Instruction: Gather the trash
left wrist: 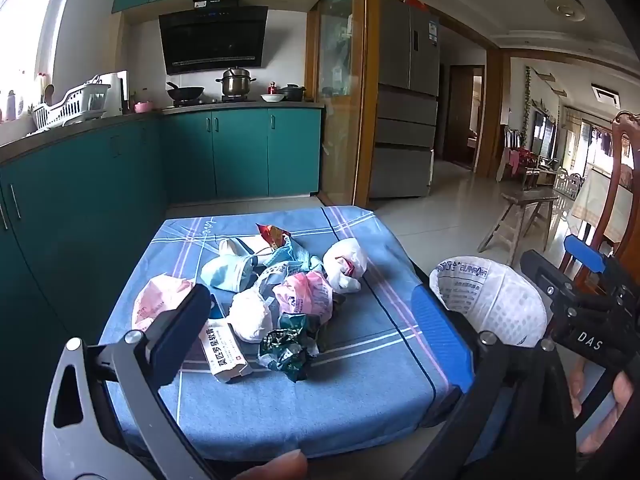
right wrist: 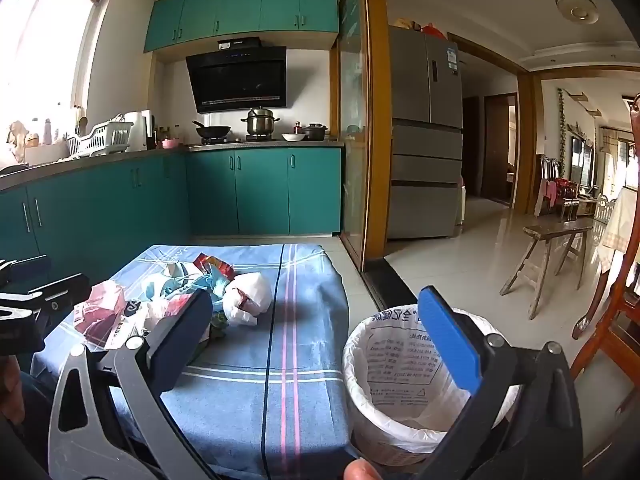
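A pile of trash [left wrist: 280, 296] lies on a small table under a blue checked cloth [left wrist: 352, 364]: crumpled plastic bags, a face mask, foil wrappers and a white medicine box [left wrist: 226, 354]. The pile also shows in the right wrist view [right wrist: 180, 300]. A bin lined with a white bag [right wrist: 404, 384] stands on the floor right of the table; it shows in the left wrist view too [left wrist: 488, 300]. My left gripper [left wrist: 316, 324] is open and empty above the near side of the pile. My right gripper [right wrist: 320, 344] is open and empty, between table and bin.
Teal kitchen cabinets [left wrist: 120, 184] run along the left and back. A wooden stool [right wrist: 556, 256] and a wooden chair [right wrist: 616, 312] stand to the right on the tiled floor. A grey fridge [right wrist: 424, 136] stands behind a glass sliding door.
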Demonstrator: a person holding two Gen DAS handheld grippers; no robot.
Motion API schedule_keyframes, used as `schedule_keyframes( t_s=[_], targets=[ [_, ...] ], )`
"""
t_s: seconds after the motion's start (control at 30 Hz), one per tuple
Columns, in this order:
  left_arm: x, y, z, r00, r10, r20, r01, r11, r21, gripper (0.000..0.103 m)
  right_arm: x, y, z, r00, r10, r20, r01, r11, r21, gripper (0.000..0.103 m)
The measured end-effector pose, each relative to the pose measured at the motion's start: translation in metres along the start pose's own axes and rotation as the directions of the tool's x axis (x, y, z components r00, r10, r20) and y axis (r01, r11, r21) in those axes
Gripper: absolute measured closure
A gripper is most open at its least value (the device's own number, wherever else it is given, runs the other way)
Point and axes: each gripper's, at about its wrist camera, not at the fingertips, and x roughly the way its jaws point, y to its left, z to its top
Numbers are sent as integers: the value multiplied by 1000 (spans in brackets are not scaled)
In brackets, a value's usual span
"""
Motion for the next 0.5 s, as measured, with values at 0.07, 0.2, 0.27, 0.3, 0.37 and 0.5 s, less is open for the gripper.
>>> schedule_keyframes(
  t_s=[0.07,0.2,0.27,0.3,0.37,0.5],
  targets=[
    [0,0,0,1000,3,-1,-3,1000,1,3,0,0,0,1000,-1,1,1,1000,7,3],
    [-2,-3,-1,1000,8,1,-8,1000,8,3,-1,-2,0,1000,-8,5,8,1000,2,3],
    [-2,-12,-5,1000,0,-1,0,1000,12,3,-3,-4,0,1000,-11,7,11,1000,3,3],
    [-3,-14,-6,1000,-1,0,1,1000,13,3,-5,-6,1,1000,-11,8,11,1000,4,3],
    [2,-12,-5,1000,-11,-4,11,1000,10,3,-8,-8,-3,1000,-10,-1,10,1000,6,3],
    [-3,-8,-2,1000,-27,-4,27,1000,5,3,-9,-9,-2,1000,-11,-3,11,1000,4,3]
  ],
)
